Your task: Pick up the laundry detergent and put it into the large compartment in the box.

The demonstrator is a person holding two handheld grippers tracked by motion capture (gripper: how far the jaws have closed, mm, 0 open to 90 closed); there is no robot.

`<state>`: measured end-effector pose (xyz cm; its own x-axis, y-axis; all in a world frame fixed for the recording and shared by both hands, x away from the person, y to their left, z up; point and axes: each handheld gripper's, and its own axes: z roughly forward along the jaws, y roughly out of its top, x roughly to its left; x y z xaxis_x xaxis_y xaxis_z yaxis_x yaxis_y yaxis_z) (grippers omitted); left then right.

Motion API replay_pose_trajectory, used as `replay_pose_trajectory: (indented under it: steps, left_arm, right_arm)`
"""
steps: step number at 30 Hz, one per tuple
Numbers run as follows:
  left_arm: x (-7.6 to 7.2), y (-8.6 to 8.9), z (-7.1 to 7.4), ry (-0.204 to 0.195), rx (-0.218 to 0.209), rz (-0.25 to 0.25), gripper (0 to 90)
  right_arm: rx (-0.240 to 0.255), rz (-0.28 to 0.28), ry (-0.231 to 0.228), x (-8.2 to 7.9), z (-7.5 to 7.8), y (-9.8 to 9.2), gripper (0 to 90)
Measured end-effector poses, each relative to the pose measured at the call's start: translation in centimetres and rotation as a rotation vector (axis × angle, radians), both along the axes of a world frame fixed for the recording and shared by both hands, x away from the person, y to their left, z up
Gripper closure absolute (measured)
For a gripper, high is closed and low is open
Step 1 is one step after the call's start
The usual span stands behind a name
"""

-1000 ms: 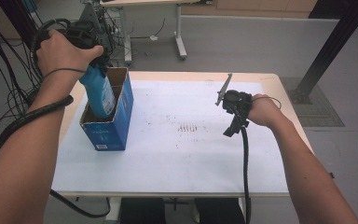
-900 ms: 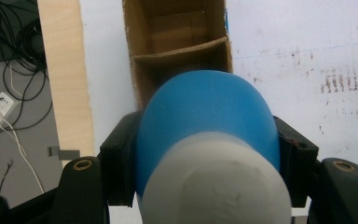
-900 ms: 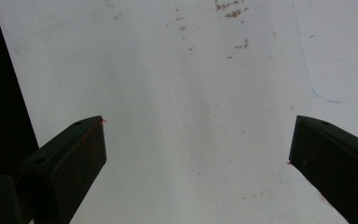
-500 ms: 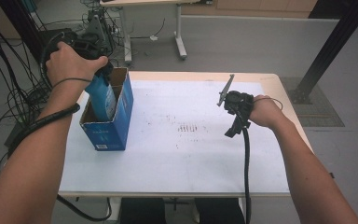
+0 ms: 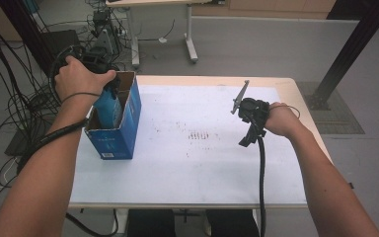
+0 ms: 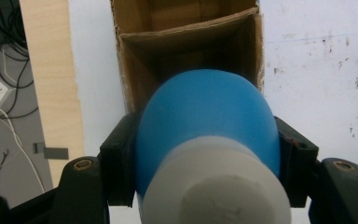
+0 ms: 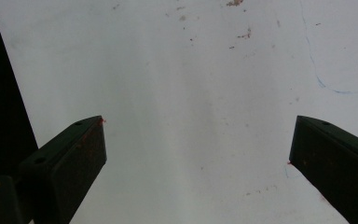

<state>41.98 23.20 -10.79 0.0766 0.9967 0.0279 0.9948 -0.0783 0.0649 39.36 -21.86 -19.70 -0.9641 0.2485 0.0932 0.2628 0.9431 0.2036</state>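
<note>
Here, a blue bottle (image 6: 207,116) with a white cap (image 6: 214,186) is being pinched at its sides by the black jaws of the left tool (image 6: 207,154), cap end toward the camera in the left gripper view. The bottle is being held over an open blue carton (image 5: 114,126), and in the high view its lower part is being taken in by the carton's mouth. The brown cardboard inside of the carton (image 6: 186,51) is being shown beyond the bottle, split by a cardboard divider into compartments; the bottle is being held over the nearer one, and what else lies inside cannot be told.

The carton is being carried upright by the white-covered counter (image 5: 187,163), near its left edge. The left hand (image 5: 79,76) is being wrapped around the tool above the carton.

Well apart, on the right side of the counter, the right tool (image 7: 196,140) is being held with its jaws spread wide, nothing being gripped between them, over the bare stained sheet. The right hand (image 5: 281,118) is being kept just above the counter, with a black cable (image 5: 261,182) being trailed toward the near edge.
</note>
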Motion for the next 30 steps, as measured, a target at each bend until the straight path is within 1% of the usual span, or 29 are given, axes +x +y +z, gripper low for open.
replay_pose_trajectory:
  steps: [1, 3, 4, 6, 11, 13, 14, 16, 20, 24, 25, 30]
  left_arm:
    - [0.0, 0.0, 0.0, 0.0, 0.0, 0.0, 37.7]
    - [0.0, 0.0, -0.7, 0.004, 0.002, 0.0, 37.7]
    - [0.0, 0.0, -0.7, 0.004, 0.002, 0.0, 37.7]
    - [0.0, -0.3, -1.2, 0.006, 0.007, -0.002, 37.7]
    - [0.1, -0.3, -1.9, 0.013, 0.0, -0.001, 37.7]
    - [0.2, -0.4, -2.4, 0.015, 0.004, -0.002, 37.7]
    - [0.2, -0.4, -2.4, 0.015, 0.004, -0.002, 37.7]
    - [0.3, -0.4, -2.7, 0.022, 0.004, -0.006, 37.7]
    - [0.3, 0.0, -3.3, 0.022, -0.006, -0.001, 37.7]
    - [0.3, 0.0, -4.0, 0.029, -0.004, 0.004, 37.7]
    - [0.4, 0.0, -4.3, 0.035, 0.0, 0.004, 37.7]
    - [0.5, 0.2, -4.8, 0.047, -0.001, 0.012, 37.7]
  right_arm:
    - [0.0, 0.0, 0.0, 0.0, 0.0, 0.0, 4.0]
    - [0.002, 0.002, -0.005, -0.1, 0.1, 0.0, 3.9]
    - [0.002, 0.002, -0.005, -0.1, 0.1, 0.0, 3.9]
    - [0.002, 0.003, -0.007, -0.1, 0.1, 0.0, 3.9]
    - [0.004, 0.002, 0.0, 0.0, -0.1, -0.1, 4.1]
    - [0.004, 0.002, 0.006, 0.1, -0.3, 0.0, 4.2]
    - [0.004, 0.002, 0.006, 0.1, -0.3, 0.0, 4.2]
    - [0.005, 0.001, 0.005, 0.1, -0.3, -0.1, 3.9]
    - [0.0, 0.001, 0.006, 0.1, -0.4, 0.0, 3.9]
    - [-0.004, 0.0, 0.008, 0.2, -0.5, 0.0, 4.0]
    - [-0.001, 0.0, 0.008, 0.2, -0.5, 0.0, 3.9]
    - [0.003, 0.0, 0.01, 0.2, -0.6, -0.1, 3.9]
